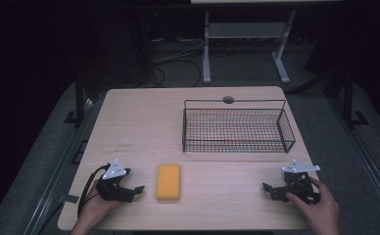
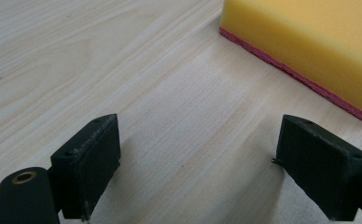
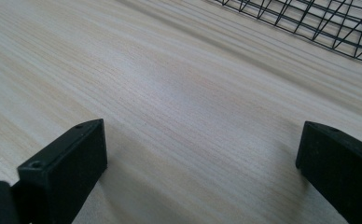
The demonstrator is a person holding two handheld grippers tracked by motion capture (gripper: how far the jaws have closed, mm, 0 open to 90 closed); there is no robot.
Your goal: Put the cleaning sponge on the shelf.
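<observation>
Pale light-wood rectangular table [image 1: 144, 122], centre of the high view: fine straight grain lines, cream to beige. Rectangular yellow foam sponge [image 2: 309, 32], upper right of the left gripper view: solid yellow body, thin dark-pink layer along its bottom edge. Black wire-mesh basket [image 1: 237, 128], right of centre in the high view: square grid pattern. Left gripper [image 1: 131, 192], lower left: matte black, light grey top plate. Right gripper [image 1: 271, 191], lower right: same black with grey plate. Floor [image 1: 41, 147] around the table: dark grey.
</observation>
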